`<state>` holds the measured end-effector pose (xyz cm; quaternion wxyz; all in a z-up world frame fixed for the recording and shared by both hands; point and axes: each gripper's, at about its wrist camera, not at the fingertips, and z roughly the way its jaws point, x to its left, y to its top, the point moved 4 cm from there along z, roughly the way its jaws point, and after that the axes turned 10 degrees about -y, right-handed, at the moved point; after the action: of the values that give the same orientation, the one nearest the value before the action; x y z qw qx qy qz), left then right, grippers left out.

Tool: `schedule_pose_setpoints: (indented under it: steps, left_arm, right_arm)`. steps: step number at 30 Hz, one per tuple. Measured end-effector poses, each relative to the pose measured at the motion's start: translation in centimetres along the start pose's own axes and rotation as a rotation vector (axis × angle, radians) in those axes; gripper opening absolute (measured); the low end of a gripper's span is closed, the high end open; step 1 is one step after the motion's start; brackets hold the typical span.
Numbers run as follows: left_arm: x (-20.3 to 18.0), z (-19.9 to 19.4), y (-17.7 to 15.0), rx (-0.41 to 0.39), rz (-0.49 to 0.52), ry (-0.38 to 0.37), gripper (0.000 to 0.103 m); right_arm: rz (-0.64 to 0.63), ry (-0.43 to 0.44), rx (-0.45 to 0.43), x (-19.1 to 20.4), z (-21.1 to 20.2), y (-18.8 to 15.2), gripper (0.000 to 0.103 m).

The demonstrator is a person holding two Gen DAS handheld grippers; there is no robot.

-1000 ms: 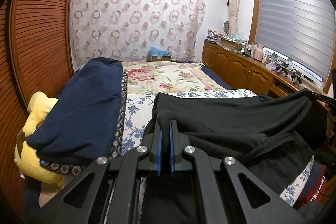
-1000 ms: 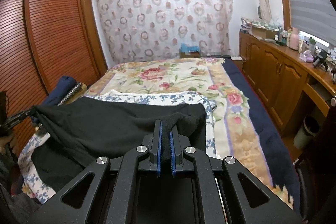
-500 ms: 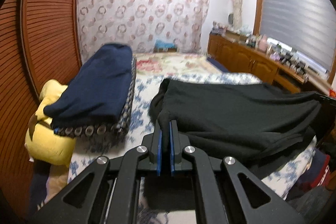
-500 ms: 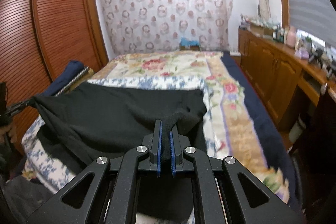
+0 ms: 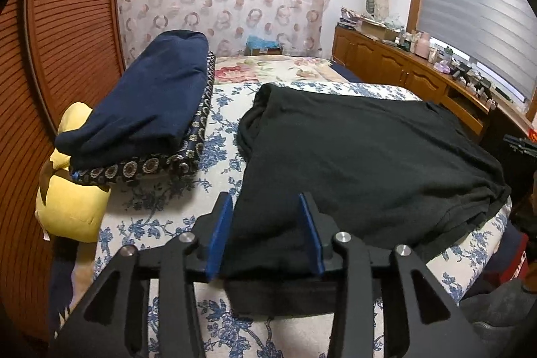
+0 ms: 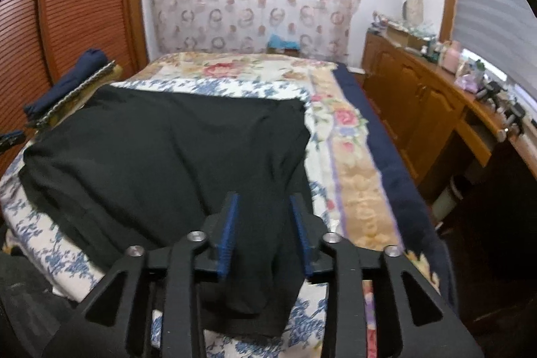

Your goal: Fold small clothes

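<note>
A black garment [image 5: 362, 156] lies spread flat on the blue-flowered sheet [image 5: 218, 130] of the bed; it also shows in the right wrist view [image 6: 174, 150]. My left gripper [image 5: 265, 210] is open, its blue-padded jaws standing either side of the garment's near left corner, which lies loose between them. My right gripper [image 6: 263, 203] is open too, jaws either side of the garment's near right corner, which hangs over the bed's front edge.
A folded navy garment [image 5: 147, 109] on a patterned dark cloth [image 5: 188, 153] lies at the left, with a yellow cushion [image 5: 70, 207] beside it. A wooden wardrobe [image 5: 60, 49] stands left. A wooden cabinet [image 6: 436, 109] with clutter runs along the right.
Both grippers were shut on the garment's corners, holding it stretched above the bed. They lowered it onto the sheet, then both opened and let go.
</note>
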<state>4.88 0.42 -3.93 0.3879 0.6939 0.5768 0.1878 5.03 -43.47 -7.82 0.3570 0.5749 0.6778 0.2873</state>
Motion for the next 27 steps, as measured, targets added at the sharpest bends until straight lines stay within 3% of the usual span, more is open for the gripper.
schedule_pose_setpoints:
  steps: [3, 12, 27]
  left_arm:
    - [0.0, 0.9, -0.5, 0.032, -0.001, -0.006, 0.043]
    - [1.8, 2.5, -2.5, 0.105, -0.046, 0.031, 0.044]
    - [2.9, 1.9, -3.9, 0.130, -0.077, 0.035, 0.045]
  right_arm:
    - [-0.004, 0.028, -0.006, 0.9, 0.7, 0.3, 0.050]
    - [-0.053, 0.105, 0.066, 5.8, 5.9, -0.7, 0.050]
    - [-0.129, 0.102, 0.118, 7.2, 7.3, -1.6, 0.052]
